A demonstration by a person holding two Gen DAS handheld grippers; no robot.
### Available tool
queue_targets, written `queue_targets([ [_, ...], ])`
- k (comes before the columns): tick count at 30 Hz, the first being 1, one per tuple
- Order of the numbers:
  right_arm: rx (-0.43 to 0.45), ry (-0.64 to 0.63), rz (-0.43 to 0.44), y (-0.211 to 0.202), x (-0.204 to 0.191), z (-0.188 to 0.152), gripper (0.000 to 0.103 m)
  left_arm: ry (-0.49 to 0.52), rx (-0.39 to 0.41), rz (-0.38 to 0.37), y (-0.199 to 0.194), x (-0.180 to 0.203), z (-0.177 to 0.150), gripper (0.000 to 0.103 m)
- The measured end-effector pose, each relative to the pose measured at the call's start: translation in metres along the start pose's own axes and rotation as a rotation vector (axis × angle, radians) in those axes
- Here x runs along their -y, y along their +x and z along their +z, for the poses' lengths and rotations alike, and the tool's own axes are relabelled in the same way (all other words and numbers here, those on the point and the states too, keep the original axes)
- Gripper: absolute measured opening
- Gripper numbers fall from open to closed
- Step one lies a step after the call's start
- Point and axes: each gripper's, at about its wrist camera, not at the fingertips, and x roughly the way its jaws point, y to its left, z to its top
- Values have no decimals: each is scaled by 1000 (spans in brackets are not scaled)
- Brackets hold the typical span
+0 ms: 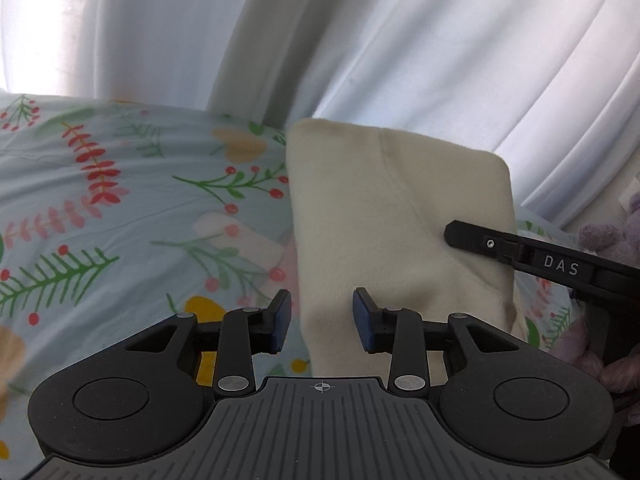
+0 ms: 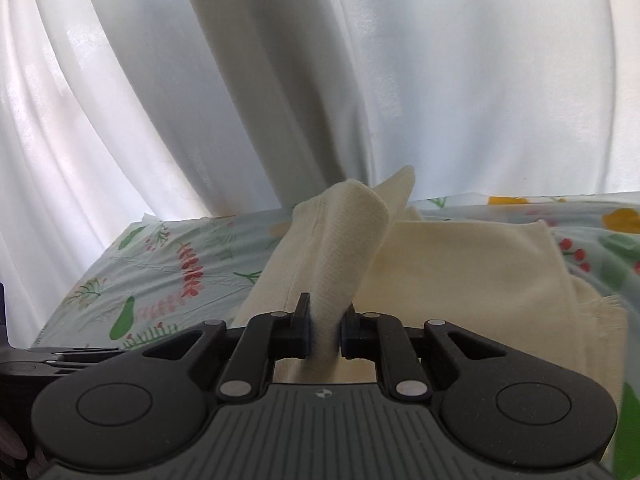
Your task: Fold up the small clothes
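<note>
A cream garment [image 1: 400, 208] lies on the floral bedsheet [image 1: 120, 200], folded into a tall rectangle. My left gripper [image 1: 322, 320] hovers over its near left edge, open, and the blue pads [image 1: 362, 316] stand apart from the cloth. From the right, my right gripper [image 1: 454, 236] reaches in onto the garment's right side. In the right wrist view my right gripper [image 2: 326, 332] is shut on a raised fold of the cream garment [image 2: 340, 240], which stands up above the flat part [image 2: 480, 264].
White curtains [image 1: 400, 40] hang close behind the bed. A purple plush toy [image 1: 608, 236] sits at the right edge of the left wrist view. The bed's far edge [image 2: 180, 220] runs just under the curtains [image 2: 280, 80].
</note>
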Motion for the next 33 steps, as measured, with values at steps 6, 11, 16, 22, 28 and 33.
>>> queue_targets([
  [6, -107, 50, -144, 9, 51, -18, 15, 133, -42, -3, 30, 34, -13, 55],
  [11, -129, 291, -9, 11, 89, -21, 27, 123, -46, -6, 30, 32, -14, 57],
  [16, -113, 229, -45, 13, 77, -18, 13, 41, -38, -17, 21, 25, -7, 55],
  [22, 49, 4, -197, -25, 42, -1, 12, 91, 20, -15, 9, 38, 0, 55],
  [28, 53, 16, -366, -27, 69, -5, 12, 126, -39, -40, 23, 51, -11, 55],
  [33, 33, 27, -437, -26, 88, -21, 12, 153, -85, -41, 34, 57, -20, 56],
])
